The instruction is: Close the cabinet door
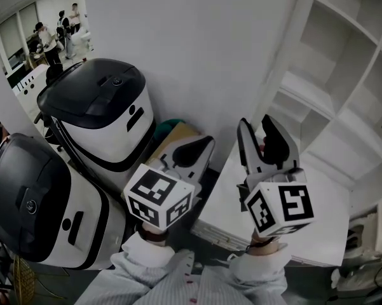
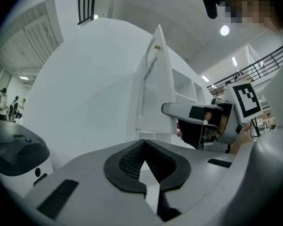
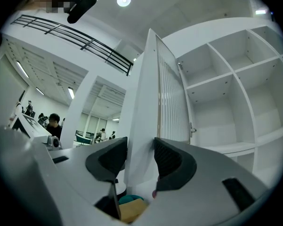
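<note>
In front of the open white cabinet, the head view shows the cabinet door swung out toward the person. The right gripper is at the door's free edge, its jaws standing apart astride it. The left gripper hovers left of the cabinet, jaws together with nothing between them. It is beside two black-and-white machines that stand against the white wall. In the left gripper view, the door rises tall and narrow, nearly edge-on, left of the cabinet's shelves, with bare wall on its far side. In the right gripper view, the door's edge runs upright between the spread pads. Its ribbed face is turned toward the cabinet's compartments, with open room between them, and two hinges sit on the cabinet side.
</note>
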The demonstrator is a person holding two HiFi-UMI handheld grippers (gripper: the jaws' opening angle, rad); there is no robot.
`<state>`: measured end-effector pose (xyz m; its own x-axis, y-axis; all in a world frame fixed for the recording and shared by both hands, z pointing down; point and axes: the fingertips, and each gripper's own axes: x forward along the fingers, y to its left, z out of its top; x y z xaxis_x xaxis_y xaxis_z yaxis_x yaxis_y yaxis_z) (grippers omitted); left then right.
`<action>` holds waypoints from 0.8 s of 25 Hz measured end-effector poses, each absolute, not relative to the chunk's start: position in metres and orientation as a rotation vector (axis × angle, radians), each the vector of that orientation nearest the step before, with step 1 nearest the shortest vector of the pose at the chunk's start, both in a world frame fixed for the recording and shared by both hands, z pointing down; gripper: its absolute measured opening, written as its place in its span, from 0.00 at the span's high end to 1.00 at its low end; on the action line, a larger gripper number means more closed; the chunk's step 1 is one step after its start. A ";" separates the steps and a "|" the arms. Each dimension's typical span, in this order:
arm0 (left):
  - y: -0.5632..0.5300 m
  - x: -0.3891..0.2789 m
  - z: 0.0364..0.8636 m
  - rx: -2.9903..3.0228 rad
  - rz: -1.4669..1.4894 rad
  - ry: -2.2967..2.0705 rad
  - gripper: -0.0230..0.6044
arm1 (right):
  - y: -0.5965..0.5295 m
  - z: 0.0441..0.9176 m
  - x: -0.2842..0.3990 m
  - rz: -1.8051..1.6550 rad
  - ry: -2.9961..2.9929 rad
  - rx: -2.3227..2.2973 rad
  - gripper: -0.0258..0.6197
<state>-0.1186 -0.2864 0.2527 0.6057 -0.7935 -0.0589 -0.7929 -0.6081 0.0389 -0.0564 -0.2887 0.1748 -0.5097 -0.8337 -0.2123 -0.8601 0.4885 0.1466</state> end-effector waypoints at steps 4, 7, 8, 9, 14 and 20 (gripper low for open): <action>-0.290 -0.115 0.252 2.835 -0.105 -1.339 0.95 | -0.288 0.176 -0.056 0.347 2.598 -1.507 0.72; -0.292 -0.112 0.250 2.856 -0.109 -1.307 0.95 | -0.286 0.176 -0.053 0.342 2.580 -1.525 0.72; -0.293 -0.111 0.250 2.862 -0.110 -1.296 0.95 | -0.285 0.176 -0.052 0.340 2.572 -1.534 0.72; -0.293 -0.110 0.251 2.867 -0.112 -1.284 0.95 | -0.285 0.176 -0.050 0.339 2.564 -1.544 0.72; -0.294 -0.096 0.251 2.891 -0.107 -1.216 0.95 | -0.280 0.177 -0.039 0.313 2.534 -1.575 0.73; -0.292 -0.079 0.250 2.918 -0.096 -1.152 0.95 | -0.275 0.176 -0.021 0.303 2.493 -1.626 0.76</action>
